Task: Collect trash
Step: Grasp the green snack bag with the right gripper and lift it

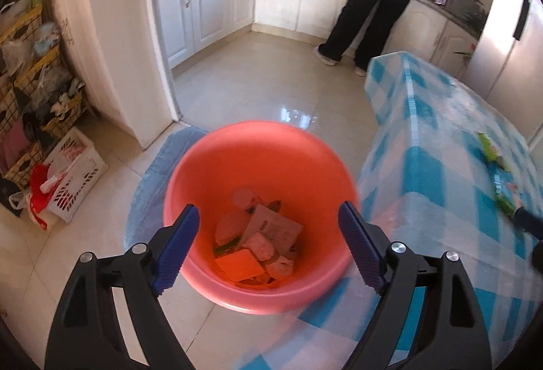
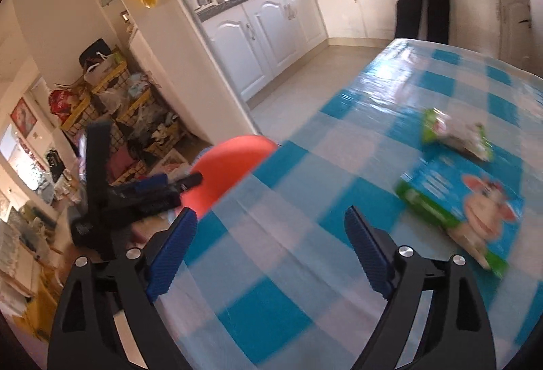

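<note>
Blue ridged pads of the left hand-held gripper point(image 1: 268, 247) are seen nearest the lens in the left wrist view, spread wide with nothing between them. Directly beyond and below the gap, a coral-pink bucket point(image 1: 258, 166) is seen standing on the tiled floor, partly on a blue mat point(image 1: 152, 176). Trash already collected is seen at its bottom: crumpled paper point(image 1: 275, 227), an orange flat piece point(image 1: 239, 264) and other scraps. To the right of the bucket, and apparently touching it, the bench point(image 1: 441, 166) is draped in a blue-and-white checked cloth. At its far right edge, green packaging point(image 1: 488, 149) is glimpsed, blurred.

In the right wrist view, the right hand-held gripper point(image 2: 271, 251) is shown over the bench point(image 2: 288, 200) with its pads likewise spread and empty. Two pieces of trash are seen lying ahead and to the right of it: a flat blue-and-green carton printed with a cartoon pig point(image 2: 468, 210), the nearer of the two, and a crumpled green-and-white wrapper point(image 2: 454, 135) just beyond it. The carton's long axis is judged to run from upper left to lower right, slanted across the line the gripper points along, though blur makes the edges uncertain. The left hand-held gripper point(image 2: 190, 181) is visible at the left, poised over the bucket point(image 2: 234, 163).

The right hand is judged much nearer the remaining trash; a reach forward and rightward would be called for.
</note>
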Available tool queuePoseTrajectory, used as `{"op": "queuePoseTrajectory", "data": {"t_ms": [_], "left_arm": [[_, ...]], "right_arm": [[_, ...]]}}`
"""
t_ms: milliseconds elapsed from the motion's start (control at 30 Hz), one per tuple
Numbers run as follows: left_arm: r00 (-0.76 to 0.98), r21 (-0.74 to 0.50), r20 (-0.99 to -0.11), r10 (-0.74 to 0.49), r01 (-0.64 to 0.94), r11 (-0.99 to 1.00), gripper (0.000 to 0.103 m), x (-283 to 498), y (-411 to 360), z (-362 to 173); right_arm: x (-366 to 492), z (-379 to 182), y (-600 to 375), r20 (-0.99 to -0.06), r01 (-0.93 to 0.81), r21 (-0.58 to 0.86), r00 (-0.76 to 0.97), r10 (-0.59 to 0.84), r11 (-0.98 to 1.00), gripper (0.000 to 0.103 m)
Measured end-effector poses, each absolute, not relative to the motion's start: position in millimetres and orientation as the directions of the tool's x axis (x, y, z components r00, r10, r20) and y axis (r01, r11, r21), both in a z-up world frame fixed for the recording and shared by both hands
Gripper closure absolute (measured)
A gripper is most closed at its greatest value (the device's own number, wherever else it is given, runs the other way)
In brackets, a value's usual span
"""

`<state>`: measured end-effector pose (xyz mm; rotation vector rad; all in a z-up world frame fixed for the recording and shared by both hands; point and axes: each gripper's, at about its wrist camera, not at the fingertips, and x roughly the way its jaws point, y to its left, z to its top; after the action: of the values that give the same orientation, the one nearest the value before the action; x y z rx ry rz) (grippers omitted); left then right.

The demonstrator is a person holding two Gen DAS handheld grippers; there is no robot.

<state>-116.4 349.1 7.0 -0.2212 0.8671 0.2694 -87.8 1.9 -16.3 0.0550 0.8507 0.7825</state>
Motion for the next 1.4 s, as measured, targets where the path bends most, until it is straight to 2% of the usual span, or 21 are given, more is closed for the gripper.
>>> {"op": "queuePoseTrajectory", "data": {"t_ms": [400, 633, 800, 1167, 1300, 1333, 1400], "left_arm": [[0.655, -0.121, -0.755, 0.021, -0.171, 0.978, 0.017, -122, 287, 36], [0.647, -0.125, -0.761, -0.039, -0.087, 0.988, 0.017, -117, 252, 36], [0.636, -0.114, -0.769, -0.055, -0.052, 0.992, 0.017, -113, 237, 35], [0.608, -0.117, -0.789, -0.092, -0.003, 0.993, 0.017, -98, 221, 24], [0.602, -0.124, -0.793, -0.098, -0.002, 0.992, 0.017, -96, 223, 21], [0.601, -0.129, -0.793, -0.103, 0.0, 0.992, 0.017, -96, 224, 20], [0.6, -0.133, -0.793, -0.108, 0.002, 0.991, 0.017, -94, 225, 19]], "right_arm": [[-92, -25, -84, -0.689, -0.438, 0.285, 0.524, 0.5, 0.852, 0.015], [-74, -21, -105, -0.705, -0.437, 0.246, 0.532, 0.469, 0.865, 0.015], [-42, -14, -113, -0.69, -0.411, 0.325, 0.513, 0.511, 0.852, 0.014], [27, -7, -70, -0.717, -0.43, 0.292, 0.493, 0.493, 0.854, 0.015], [37, -15, -50, -0.74, -0.462, 0.217, 0.497, 0.453, 0.86, 0.015], [38, -17, -44, -0.748, -0.477, 0.19, 0.495, 0.442, 0.858, 0.02], [41, -23, -34, -0.768, -0.499, 0.124, 0.499, 0.401, 0.858, 0.02]]}}
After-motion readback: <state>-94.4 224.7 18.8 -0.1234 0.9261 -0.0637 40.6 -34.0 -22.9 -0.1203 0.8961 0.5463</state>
